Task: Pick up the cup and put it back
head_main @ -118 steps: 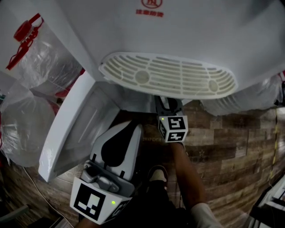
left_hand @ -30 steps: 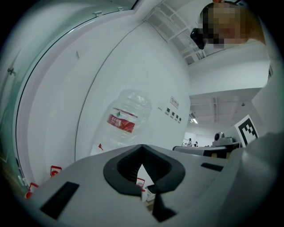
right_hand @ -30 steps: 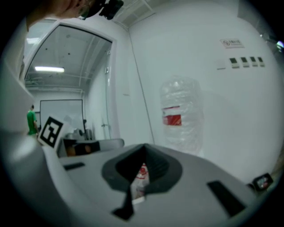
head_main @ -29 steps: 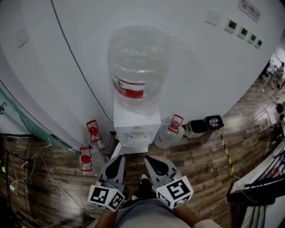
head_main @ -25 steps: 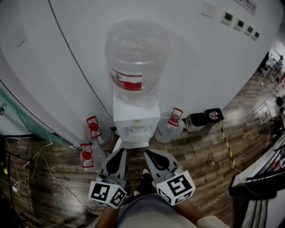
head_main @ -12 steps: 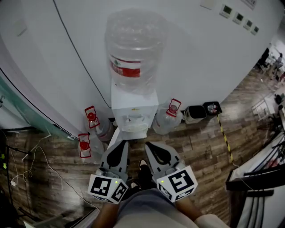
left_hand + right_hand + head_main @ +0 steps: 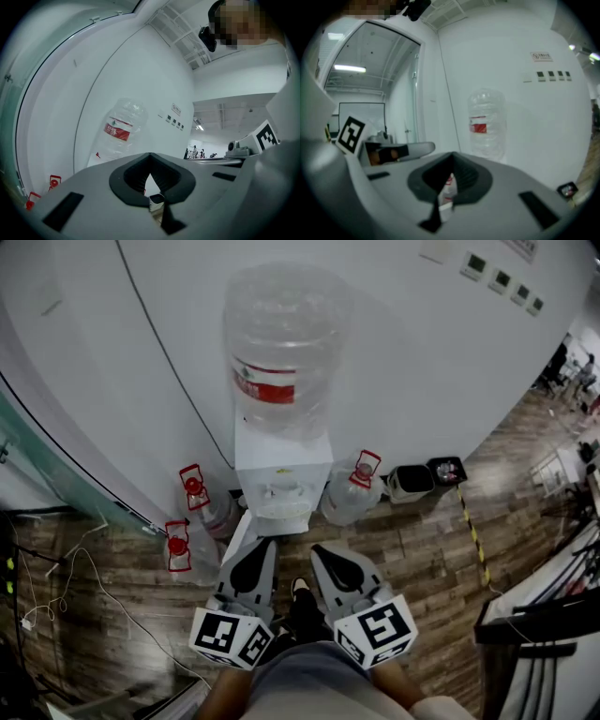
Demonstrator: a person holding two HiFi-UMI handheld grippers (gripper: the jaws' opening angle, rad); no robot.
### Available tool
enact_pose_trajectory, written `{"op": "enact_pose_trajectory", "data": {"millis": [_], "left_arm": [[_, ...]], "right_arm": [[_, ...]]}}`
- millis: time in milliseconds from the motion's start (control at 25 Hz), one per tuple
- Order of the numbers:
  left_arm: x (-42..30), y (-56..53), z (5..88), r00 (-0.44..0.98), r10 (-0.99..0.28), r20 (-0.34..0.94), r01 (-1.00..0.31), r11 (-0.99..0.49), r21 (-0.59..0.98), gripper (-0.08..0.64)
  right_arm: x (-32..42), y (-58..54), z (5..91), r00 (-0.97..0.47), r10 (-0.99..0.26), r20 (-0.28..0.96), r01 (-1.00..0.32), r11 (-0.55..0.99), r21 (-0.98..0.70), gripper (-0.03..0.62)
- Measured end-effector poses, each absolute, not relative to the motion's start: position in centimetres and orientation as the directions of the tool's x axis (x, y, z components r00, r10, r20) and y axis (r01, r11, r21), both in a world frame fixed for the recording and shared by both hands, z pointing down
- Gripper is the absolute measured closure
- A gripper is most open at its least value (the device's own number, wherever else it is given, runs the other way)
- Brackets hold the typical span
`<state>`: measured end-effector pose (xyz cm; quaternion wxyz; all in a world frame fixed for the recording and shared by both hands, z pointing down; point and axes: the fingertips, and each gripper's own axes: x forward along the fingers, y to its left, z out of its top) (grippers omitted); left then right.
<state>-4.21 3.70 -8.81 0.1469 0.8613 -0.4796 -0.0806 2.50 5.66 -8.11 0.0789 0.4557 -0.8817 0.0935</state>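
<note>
Looking steeply down in the head view, the person's body is cut off at the bottom edge. The recess of the water dispenser (image 7: 281, 486) at centre is too small to show whether a cup stands in it, and no cup can be picked out anywhere. The left claw (image 7: 263, 544) and right claw (image 7: 319, 549) lie side by side in the lower middle over the wooden floor (image 7: 422, 549). Both are aimed at the dispenser and apart from it, each with its jaws pressed together and nothing in them. A big bottle (image 7: 286, 343) sits on top of the dispenser, red-capped spare bottles (image 7: 192, 501) stand on the floor at either side, and a white bin (image 7: 410, 482) stands to the right. In the left gripper view the left claw (image 7: 150, 159) fills the lower half and hides the dispenser. Its dark pads meet at the tip, leaving a thin wedge lower down. Through the wedge shows a small white container with a dark rim (image 7: 156, 198), too small to name. The big bottle (image 7: 123, 129) is above and to the left. In the blurred right gripper view the right claw (image 7: 451, 161) is likewise closed and empty. Unclear bits of red and white show through its slit, and the big bottle (image 7: 486, 122) rises right of centre.
</note>
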Motion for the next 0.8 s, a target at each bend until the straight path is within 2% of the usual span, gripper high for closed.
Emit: {"op": "enact_pose_trajectory", "data": {"millis": [800], "left_arm": [[-3.6, 3.7, -8.7, 0.533, -0.846, 0.011, -0.803, -0.502, 0.320, 0.552]], "right_arm": [[4.2, 5.4, -8.6, -0.564, -0.799, 0.207, -0.825, 0.556, -0.102, 0.571]]}}
